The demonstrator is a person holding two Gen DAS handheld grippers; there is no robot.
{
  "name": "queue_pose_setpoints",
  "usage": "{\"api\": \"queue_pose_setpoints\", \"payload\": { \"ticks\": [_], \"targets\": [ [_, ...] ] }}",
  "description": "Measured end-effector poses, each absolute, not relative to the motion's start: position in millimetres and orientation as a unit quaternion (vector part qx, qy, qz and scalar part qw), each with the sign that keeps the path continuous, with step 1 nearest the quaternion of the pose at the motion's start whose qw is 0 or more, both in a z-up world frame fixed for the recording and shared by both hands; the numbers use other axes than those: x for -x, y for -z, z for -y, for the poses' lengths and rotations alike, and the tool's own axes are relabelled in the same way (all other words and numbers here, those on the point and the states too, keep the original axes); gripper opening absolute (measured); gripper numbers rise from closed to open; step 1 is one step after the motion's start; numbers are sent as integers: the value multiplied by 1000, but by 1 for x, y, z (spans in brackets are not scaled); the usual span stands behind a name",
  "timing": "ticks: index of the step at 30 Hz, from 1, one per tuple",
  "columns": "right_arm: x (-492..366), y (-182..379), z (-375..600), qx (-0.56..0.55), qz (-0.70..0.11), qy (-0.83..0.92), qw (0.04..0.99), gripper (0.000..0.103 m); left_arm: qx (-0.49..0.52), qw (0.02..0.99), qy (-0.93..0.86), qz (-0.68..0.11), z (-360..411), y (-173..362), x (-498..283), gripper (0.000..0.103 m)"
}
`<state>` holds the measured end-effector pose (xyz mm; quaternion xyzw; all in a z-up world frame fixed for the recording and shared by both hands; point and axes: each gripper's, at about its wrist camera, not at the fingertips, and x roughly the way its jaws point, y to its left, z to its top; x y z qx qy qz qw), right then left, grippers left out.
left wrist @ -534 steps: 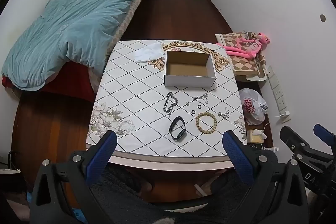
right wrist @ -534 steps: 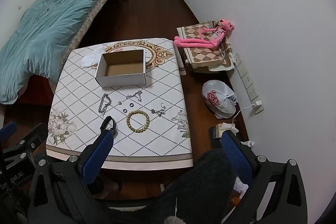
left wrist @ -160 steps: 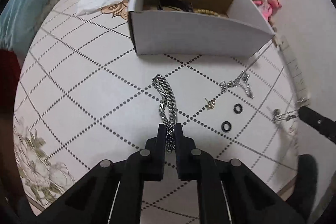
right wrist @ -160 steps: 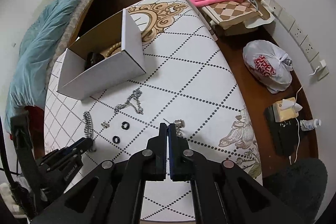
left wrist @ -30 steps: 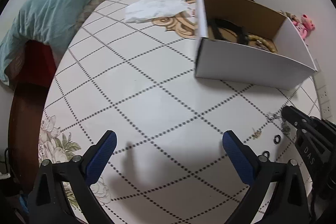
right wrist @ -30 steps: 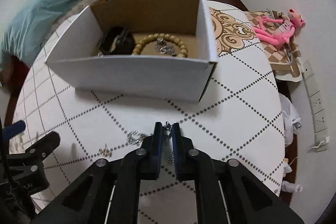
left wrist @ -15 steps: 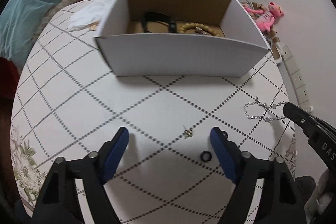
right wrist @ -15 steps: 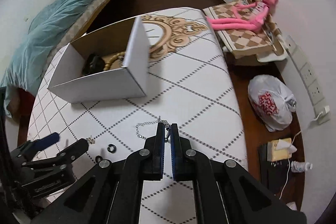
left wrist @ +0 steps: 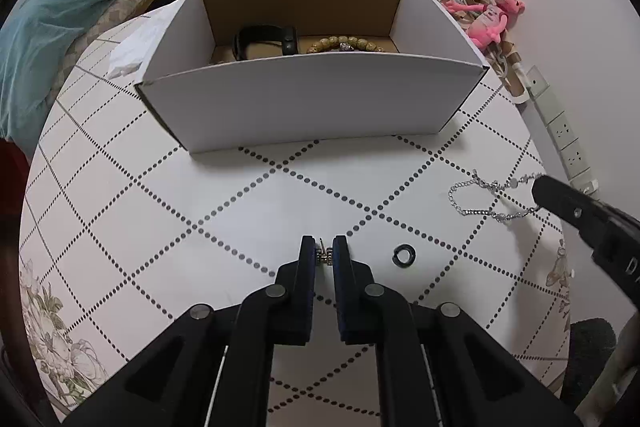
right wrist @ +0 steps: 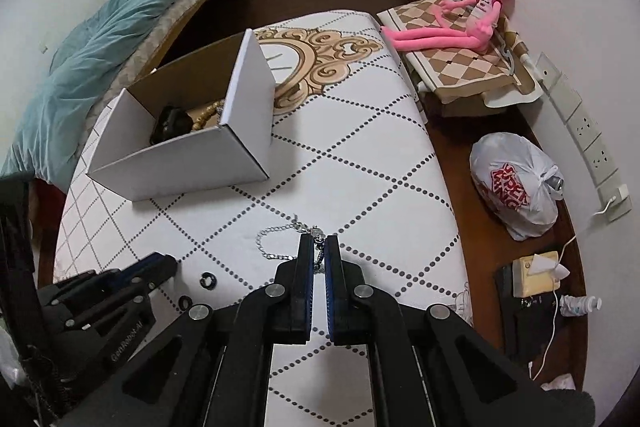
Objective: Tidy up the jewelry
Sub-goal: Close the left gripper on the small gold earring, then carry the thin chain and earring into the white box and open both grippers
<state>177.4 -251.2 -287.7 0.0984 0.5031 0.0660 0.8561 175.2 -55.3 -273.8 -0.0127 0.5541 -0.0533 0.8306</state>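
Pinching a small metal earring [left wrist: 323,254] between its tips, the left gripper [left wrist: 324,255] sits low on the table [left wrist: 120,211] in front of the white box [left wrist: 312,103]. A black ring [left wrist: 404,254] lies just beside it to the right. The right gripper [right wrist: 316,253] is clenched on a thin silver chain [right wrist: 276,239], whose loop trails on the tablecloth toward the left. Inside the box lie a black band [left wrist: 264,41] and a bead bracelet [left wrist: 344,43]. A pink plush toy [right wrist: 460,23] rests by the wall.
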Motion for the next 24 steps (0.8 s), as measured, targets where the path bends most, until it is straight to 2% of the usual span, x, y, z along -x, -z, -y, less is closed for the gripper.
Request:
{"api": "queue_pose_setpoints", "payload": {
  "ticks": [5, 12, 20, 24],
  "targets": [
    [-176, 270, 248, -108, -490, -78, 862, 5, 33, 839, 58, -539, 42, 254, -169, 6],
    [-181, 213, 242, -127, -455, -121, 873, 5, 80, 854, 73, -508, 4, 194, -172, 6],
    [-216, 155, 223, -129, -431, -177, 875, 5, 85, 862, 94, -491, -16, 142, -220, 6],
    [-252, 157, 202, -106, -453, -193, 864, 5, 85, 852, 99, -508, -19, 146, -253, 6]
  ]
}}
